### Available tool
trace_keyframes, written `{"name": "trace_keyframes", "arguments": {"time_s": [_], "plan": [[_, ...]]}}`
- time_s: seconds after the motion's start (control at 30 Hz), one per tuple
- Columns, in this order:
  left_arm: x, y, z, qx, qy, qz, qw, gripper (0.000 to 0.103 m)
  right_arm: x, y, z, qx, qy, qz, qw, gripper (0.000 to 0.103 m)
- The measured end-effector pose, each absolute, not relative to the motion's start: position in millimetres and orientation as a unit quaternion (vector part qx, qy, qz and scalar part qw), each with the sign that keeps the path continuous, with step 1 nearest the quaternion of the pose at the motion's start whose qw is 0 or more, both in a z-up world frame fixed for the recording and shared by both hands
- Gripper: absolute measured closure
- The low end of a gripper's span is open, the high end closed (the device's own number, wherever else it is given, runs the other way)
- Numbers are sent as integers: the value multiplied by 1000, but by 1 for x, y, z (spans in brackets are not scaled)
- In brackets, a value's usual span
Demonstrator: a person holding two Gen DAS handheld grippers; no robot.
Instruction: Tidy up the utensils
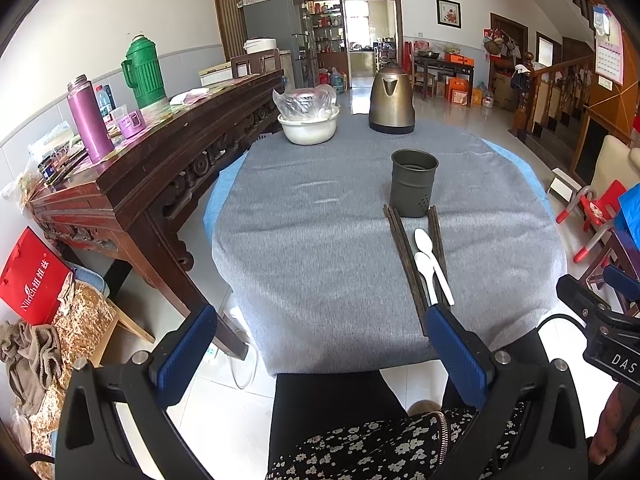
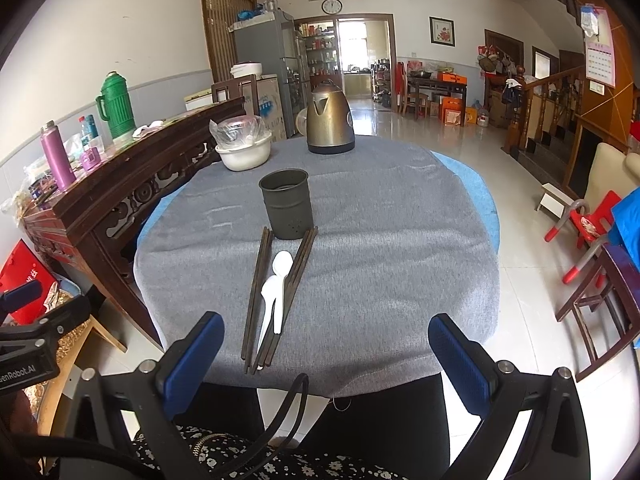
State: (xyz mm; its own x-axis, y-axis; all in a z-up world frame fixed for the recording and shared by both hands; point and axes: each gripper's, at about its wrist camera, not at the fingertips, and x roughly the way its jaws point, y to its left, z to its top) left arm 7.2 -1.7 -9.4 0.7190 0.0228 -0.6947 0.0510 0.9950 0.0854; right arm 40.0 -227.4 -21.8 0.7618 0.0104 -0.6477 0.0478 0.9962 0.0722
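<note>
A dark metal utensil holder (image 1: 413,182) (image 2: 286,203) stands upright and empty on the grey tablecloth. In front of it lie dark wooden chopsticks (image 1: 404,256) (image 2: 256,296) in two bundles, with two white plastic spoons (image 1: 434,264) (image 2: 274,292) between them. My left gripper (image 1: 320,344) is open and empty, held near the table's front edge, left of the utensils. My right gripper (image 2: 326,356) is open and empty, near the front edge, right of the utensils.
A bronze kettle (image 1: 391,100) (image 2: 330,120) and a white bowl with a plastic bag (image 1: 308,116) (image 2: 243,146) stand at the table's far side. A dark wooden sideboard (image 1: 160,152) with flasks runs along the left. Red chairs (image 2: 588,224) stand right.
</note>
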Motion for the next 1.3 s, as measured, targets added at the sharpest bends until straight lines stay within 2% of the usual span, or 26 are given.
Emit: {"name": "trace_keyframes", "arguments": {"time_s": [0.93, 1.3], "plan": [[26, -5, -49, 47, 455, -14, 889, 0, 57, -234, -56, 62, 411, -8, 909, 0], [30, -3, -53, 45, 464, -12, 884, 0, 60, -232, -59, 62, 420, -6, 906, 0]]}}
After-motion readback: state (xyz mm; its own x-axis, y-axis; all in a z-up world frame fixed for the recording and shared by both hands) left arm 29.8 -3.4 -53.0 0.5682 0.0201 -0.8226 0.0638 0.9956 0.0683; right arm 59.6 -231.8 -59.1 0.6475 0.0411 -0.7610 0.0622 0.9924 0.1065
